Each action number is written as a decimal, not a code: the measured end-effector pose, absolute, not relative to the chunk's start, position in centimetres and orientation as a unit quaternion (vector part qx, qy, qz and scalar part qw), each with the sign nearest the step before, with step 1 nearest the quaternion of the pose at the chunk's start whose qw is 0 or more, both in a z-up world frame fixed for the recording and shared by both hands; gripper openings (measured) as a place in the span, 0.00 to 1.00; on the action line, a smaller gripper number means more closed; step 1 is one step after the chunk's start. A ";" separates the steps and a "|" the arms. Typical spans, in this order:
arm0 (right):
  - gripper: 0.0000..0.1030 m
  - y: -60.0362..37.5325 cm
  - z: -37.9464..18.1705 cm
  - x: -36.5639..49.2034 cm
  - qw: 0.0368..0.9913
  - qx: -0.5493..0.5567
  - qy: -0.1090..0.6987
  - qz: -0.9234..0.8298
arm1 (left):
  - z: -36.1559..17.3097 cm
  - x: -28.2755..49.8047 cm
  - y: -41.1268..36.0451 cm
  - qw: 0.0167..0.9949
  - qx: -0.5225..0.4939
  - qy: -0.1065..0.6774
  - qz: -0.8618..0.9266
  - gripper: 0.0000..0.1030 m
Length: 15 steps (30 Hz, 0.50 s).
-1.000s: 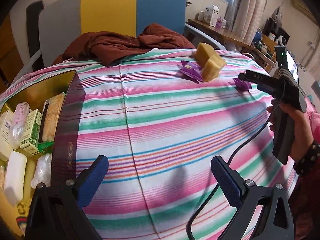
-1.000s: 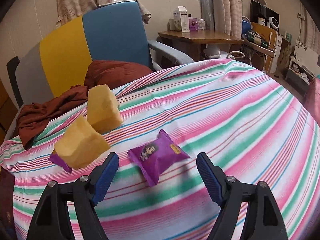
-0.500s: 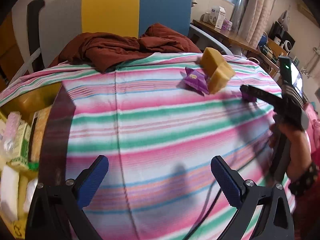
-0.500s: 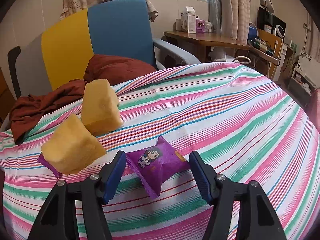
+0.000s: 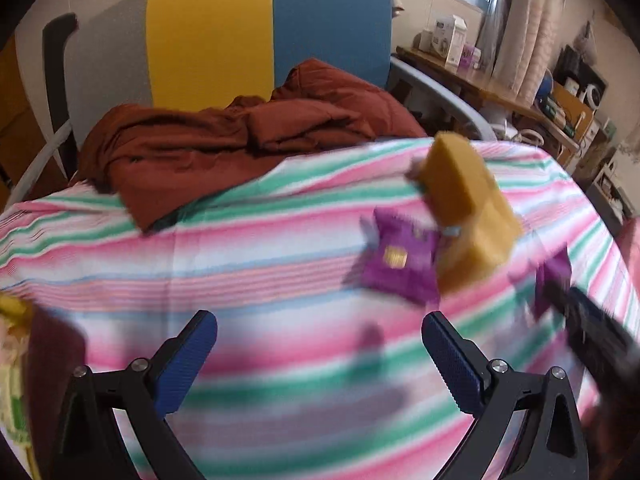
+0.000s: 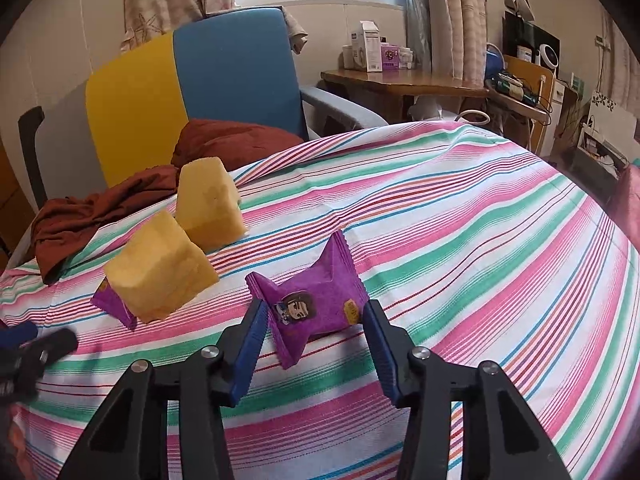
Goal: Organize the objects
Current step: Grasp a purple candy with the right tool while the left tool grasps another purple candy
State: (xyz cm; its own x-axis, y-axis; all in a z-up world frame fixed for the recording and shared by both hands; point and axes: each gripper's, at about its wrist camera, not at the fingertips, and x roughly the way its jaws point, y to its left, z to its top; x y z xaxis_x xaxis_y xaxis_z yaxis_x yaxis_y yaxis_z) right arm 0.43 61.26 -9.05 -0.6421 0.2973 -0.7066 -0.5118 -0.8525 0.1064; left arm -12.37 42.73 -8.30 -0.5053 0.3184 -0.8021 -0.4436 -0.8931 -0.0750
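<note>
So your right hand-held gripper [image 6: 314, 334] has just been closing and now pinches one purple snack packet [image 6: 310, 306], your left hand-held gripper [image 5: 320, 348] gapes empty, and both yellow sponges [image 6: 160, 266] plus another purple packet [image 6: 114, 302] await on the striped worktop [image 6: 460, 240].

Left wrist view: motion-blurred throughout; purple snack packet [image 5: 400, 264] print unreadable.
Second purple packet [image 6: 114, 300]: mostly hidden under yellow sponge block [image 6: 160, 264].
Left gripper [image 6: 24, 346]: cut off at frame edge, blurred.
Desk boxes [image 6: 370, 50]: labels too small.
</note>
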 end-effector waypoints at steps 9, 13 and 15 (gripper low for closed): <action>0.49 61.2 -9.1 0.7 0.227 -0.346 0.153 0.897 | -10.2 -14.9 48.0 0.236 -0.417 0.139 0.867 1.00; 0.49 61.4 -9.2 1.0 0.225 -0.342 0.161 0.898 | -10.7 -15.8 47.8 0.248 -0.420 0.113 0.866 0.84; 0.49 61.5 -9.3 1.1 0.225 -0.340 0.165 0.898 | -10.9 -15.9 47.9 0.247 -0.423 0.113 0.864 0.68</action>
